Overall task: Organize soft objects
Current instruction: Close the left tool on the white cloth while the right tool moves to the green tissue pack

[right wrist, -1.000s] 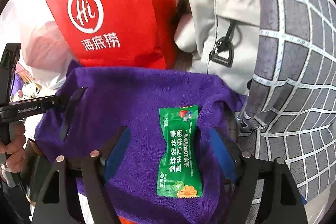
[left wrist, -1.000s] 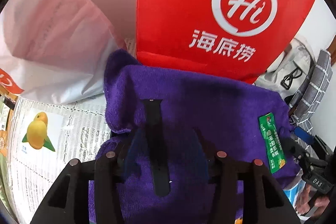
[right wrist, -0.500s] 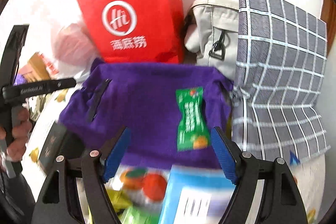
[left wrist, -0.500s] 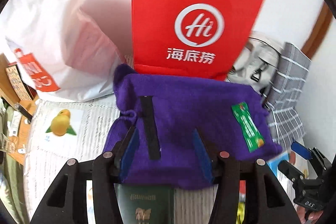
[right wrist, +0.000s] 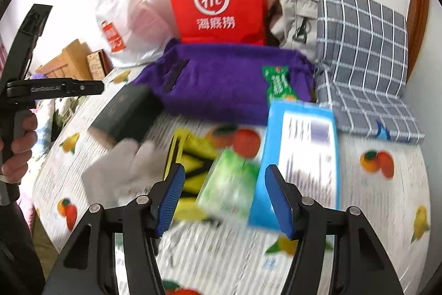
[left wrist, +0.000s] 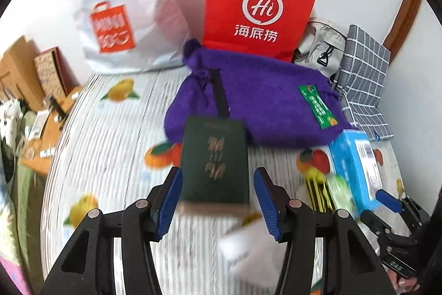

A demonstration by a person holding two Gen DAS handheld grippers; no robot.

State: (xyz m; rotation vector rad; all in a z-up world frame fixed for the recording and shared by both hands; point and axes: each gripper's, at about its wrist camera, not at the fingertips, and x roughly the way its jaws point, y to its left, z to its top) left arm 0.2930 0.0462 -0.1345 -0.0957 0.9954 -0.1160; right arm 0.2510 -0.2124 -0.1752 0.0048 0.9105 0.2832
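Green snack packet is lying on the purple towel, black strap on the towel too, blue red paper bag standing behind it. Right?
One thing is off: the paper bag behind the purple towel is red with a white logo, not blue. Both wrist views show it. The green snack packet and the black strap do lie on the towel.

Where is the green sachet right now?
The green sachet lies on the right end of the purple cloth, just behind the blue box, beside the checked fabric.
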